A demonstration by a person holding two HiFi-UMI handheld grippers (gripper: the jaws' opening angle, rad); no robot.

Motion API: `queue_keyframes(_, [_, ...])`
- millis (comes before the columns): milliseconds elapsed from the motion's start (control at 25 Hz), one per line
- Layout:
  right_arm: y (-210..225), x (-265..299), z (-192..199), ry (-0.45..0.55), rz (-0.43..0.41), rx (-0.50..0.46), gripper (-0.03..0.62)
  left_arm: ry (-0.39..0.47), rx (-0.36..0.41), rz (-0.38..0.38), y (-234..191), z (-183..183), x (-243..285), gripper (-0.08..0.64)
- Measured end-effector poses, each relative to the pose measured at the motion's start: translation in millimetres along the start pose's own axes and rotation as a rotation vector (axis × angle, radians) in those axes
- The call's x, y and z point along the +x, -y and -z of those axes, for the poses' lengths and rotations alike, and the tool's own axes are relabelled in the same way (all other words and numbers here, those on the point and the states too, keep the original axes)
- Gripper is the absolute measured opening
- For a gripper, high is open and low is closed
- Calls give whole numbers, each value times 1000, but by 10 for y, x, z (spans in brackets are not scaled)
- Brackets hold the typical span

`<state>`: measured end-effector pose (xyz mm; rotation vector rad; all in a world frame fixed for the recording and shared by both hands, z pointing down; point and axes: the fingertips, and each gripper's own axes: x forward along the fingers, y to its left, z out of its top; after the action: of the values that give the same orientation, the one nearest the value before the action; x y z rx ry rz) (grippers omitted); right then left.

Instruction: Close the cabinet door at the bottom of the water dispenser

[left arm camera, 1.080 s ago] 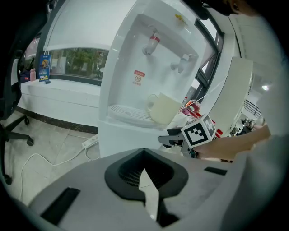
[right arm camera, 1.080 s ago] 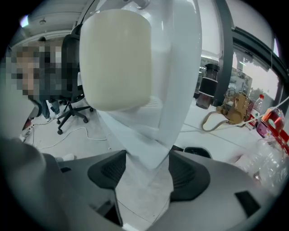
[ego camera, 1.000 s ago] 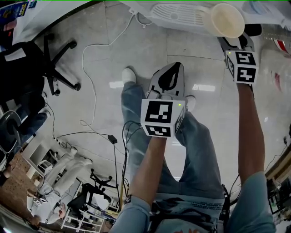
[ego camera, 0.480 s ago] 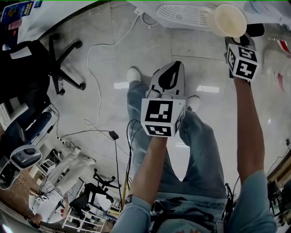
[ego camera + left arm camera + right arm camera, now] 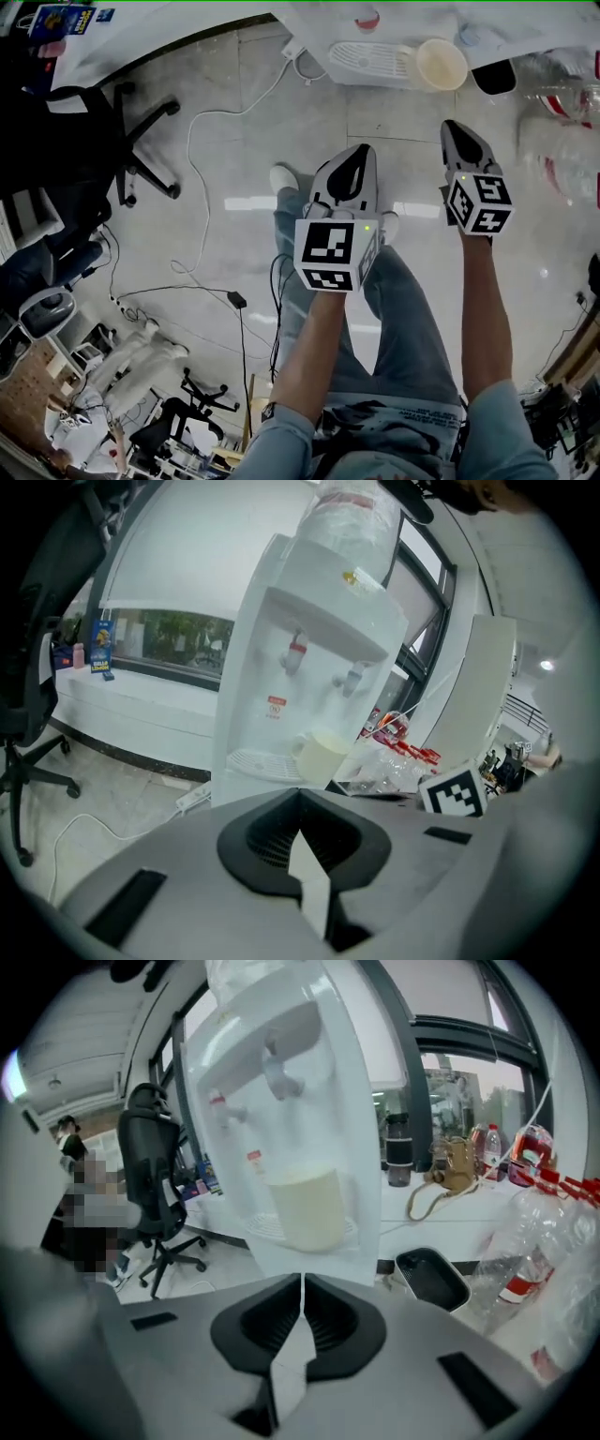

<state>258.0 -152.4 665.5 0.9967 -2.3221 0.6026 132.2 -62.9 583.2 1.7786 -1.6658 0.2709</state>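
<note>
The white water dispenser (image 5: 277, 696) stands ahead, with a cream cup (image 5: 441, 64) on its drip tray (image 5: 370, 58). Both gripper views show it, the cup (image 5: 307, 1208) close in front of the right one. Its bottom cabinet door is hidden in every view. My left gripper (image 5: 359, 152) hangs over the floor in front of the dispenser, its jaws (image 5: 300, 789) shut on nothing. My right gripper (image 5: 452, 128) is held a little short of the cup. Its jaws (image 5: 302, 1277) have just been closing and now meet with nothing between them.
A black office chair (image 5: 127, 141) stands to the left. A white cable (image 5: 199, 122) runs across the tiled floor to a power strip (image 5: 295, 49). Clear plastic bottles (image 5: 562, 112) and a black tray (image 5: 433, 1279) lie to the right of the dispenser. The person's legs (image 5: 403, 309) are below.
The right gripper has drawn back from the cup and dispenser towards the person. The left gripper has shifted only slightly, and the head view now takes in more of the dispenser.
</note>
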Motion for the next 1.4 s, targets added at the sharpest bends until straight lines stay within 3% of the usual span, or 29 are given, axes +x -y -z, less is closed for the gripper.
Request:
queue_keyframes(280, [-587,-824,-722,83,-76,2,29,62,1,15,220,-603,-492,11])
queue_keyframes(760, [-1332,-2067,-2366,342,-63,94,29,338,149,-35,459,-2316,-1736,11])
queue_keyframes(1080, [-1949,-2685,-3443,501,-28,114,29,488,220,-21,414,-3363,-2632,11])
queue_keyframes(1200, [-2120,-2827,-3726,540,-28,93,31,546,236,-15,390,-3666,-2859,11])
queue_keyframes(1400, [-2457,-2962,-4104,577,-21,7,31,559,319,36,414,-3970,-3060,11])
